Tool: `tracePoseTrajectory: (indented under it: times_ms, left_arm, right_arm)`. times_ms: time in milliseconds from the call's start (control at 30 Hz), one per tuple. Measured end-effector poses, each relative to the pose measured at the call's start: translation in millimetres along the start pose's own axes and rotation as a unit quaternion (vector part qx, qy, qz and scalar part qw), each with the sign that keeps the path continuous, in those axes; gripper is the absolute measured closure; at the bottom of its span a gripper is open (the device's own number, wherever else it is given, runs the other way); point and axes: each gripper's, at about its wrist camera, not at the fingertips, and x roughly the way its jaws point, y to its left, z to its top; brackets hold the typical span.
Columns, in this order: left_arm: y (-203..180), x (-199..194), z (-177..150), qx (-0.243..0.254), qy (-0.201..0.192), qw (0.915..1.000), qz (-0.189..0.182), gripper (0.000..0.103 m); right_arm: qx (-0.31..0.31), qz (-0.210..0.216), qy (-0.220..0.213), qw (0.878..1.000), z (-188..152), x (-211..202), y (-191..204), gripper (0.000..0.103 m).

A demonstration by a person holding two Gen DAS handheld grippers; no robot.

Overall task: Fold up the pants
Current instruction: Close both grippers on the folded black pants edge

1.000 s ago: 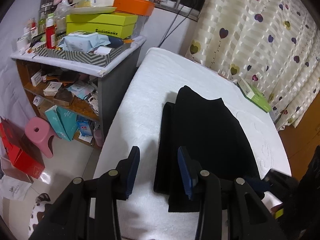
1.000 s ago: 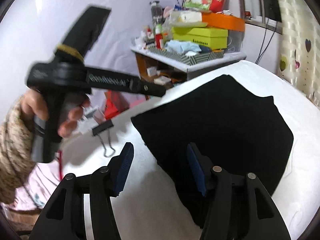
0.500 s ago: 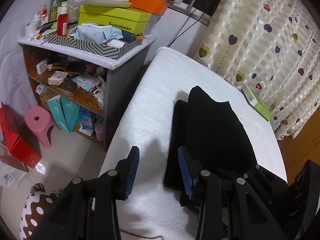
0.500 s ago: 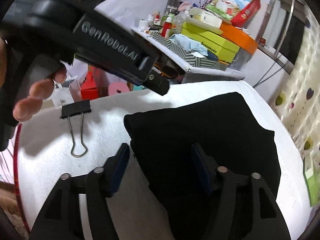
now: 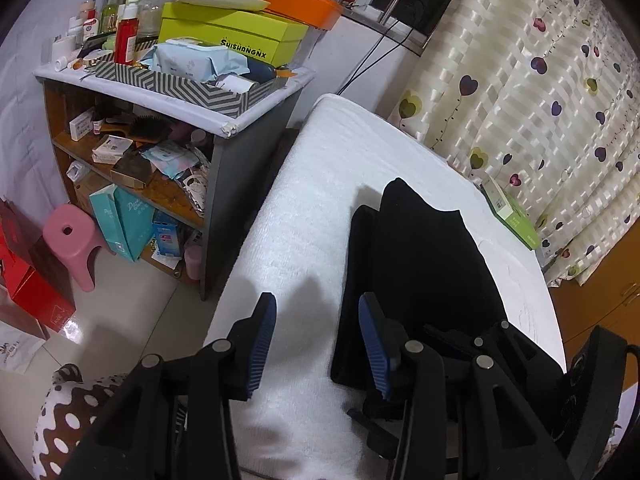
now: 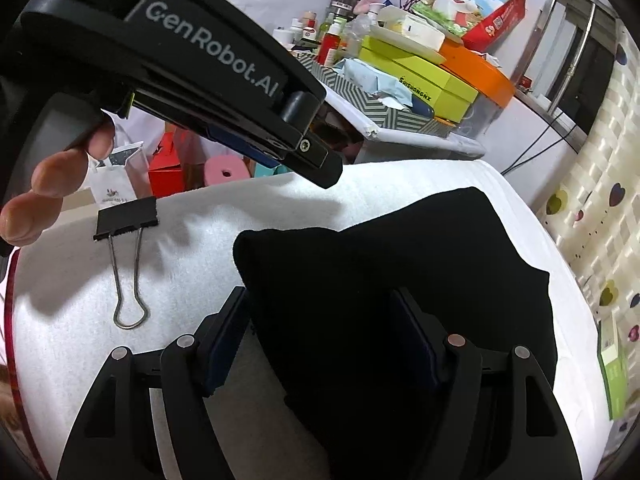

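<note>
Black pants [image 5: 424, 264] lie folded into a dark slab on the white towel-covered table [image 5: 320, 184]. My left gripper [image 5: 316, 304] hovers over bare towel just left of the pants' near edge. Its jaws are opening and hold nothing. In the right wrist view my right gripper [image 6: 320, 294] is open wide and straddles the near left corner of the pants [image 6: 400, 248]. The fabric bulges up between its fingers, which do not pinch it. A hand [image 6: 48, 184] holds the left gripper [image 6: 316, 164] above the towel at upper left.
A black binder clip [image 6: 126, 264] lies on the towel left of the pants. A green box [image 5: 510, 212] sits at the table's far right edge by the heart-print curtain [image 5: 540, 80]. A cluttered shelf unit [image 5: 168, 80] and pink stool [image 5: 70, 236] stand left of the table.
My right gripper has rolled, sunk toward the pants and spread its jaws, so the pants' corner now sits between them. It has come into the left wrist view at lower right.
</note>
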Motion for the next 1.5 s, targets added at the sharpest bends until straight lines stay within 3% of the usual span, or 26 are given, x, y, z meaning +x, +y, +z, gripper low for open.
tracePoseTrajectory:
  times_ms: [67, 167, 400, 600, 667, 733, 900, 1033, 1233, 1333, 1367, 1500]
  left_arm:
    - [0.3, 1.9, 1.0, -0.002, 0.002, 1.0, -0.004, 0.057]
    - [-0.9, 4.7, 2.3, -0.002, 0.004, 0.9999, -0.01, 0.057]
    - [3.2, 11.6, 8.3, -0.041, 0.012, 0.9977, -0.052, 0.049]
    - [1.8, 30.8, 11.3, -0.065, 0.046, 0.9932, -0.085, 0.043]
    - [0.2, 36.1, 12.9, -0.069, 0.054, 0.9917, -0.095, 0.04]
    - [1.9, 41.6, 13.9, -0.083, 0.064, 0.9886, -0.108, 0.039]
    - [8.6, 42.5, 13.9, -0.103, 0.063, 0.9874, -0.102, 0.039]
    - [7.5, 38.1, 11.1, -0.099, 0.059, 0.9888, -0.094, 0.039]
    - [9.0, 31.2, 14.4, -0.092, 0.053, 0.9907, -0.085, 0.039]
    - [8.6, 33.8, 14.6, -0.087, 0.059, 0.9912, -0.08, 0.039]
    - [8.7, 35.2, 14.3, -0.087, 0.062, 0.9912, -0.078, 0.039]
    - [8.6, 38.6, 13.6, -0.085, 0.069, 0.9904, -0.085, 0.038]
  right_arm:
    - [0.003, -0.001, -0.001, 1.0, -0.2, -1.3, -0.4, 0.037]
    - [0.018, 0.0, -0.015, 1.0, -1.3, -7.7, -5.1, 0.055]
    - [0.055, -0.012, -0.063, 0.996, -4.9, -27.4, -16.6, 0.068]
    - [0.077, -0.012, -0.068, 0.995, -6.9, -31.4, -23.4, 0.072]
    - [0.087, 0.002, -0.066, 0.994, -7.3, -30.6, -28.4, 0.072]
    - [0.094, 0.042, -0.069, 0.992, -8.5, -31.9, -30.8, 0.071]
    - [0.075, 0.058, -0.049, 0.994, -3.2, -22.2, -20.8, 0.048]
    - [0.039, 0.038, -0.018, 0.998, 2.8, -9.9, -5.3, 0.042]
    - [-0.019, -0.02, -0.001, 1.0, 9.1, 0.9, 13.0, 0.041]
    - [-0.001, -0.014, 0.001, 1.0, 7.9, 0.4, 5.6, 0.043]
    - [0.003, -0.019, 0.0, 1.0, 7.9, 0.2, 2.9, 0.051]
    - [-0.002, -0.041, -0.019, 0.999, 7.1, -7.0, 1.7, 0.065]
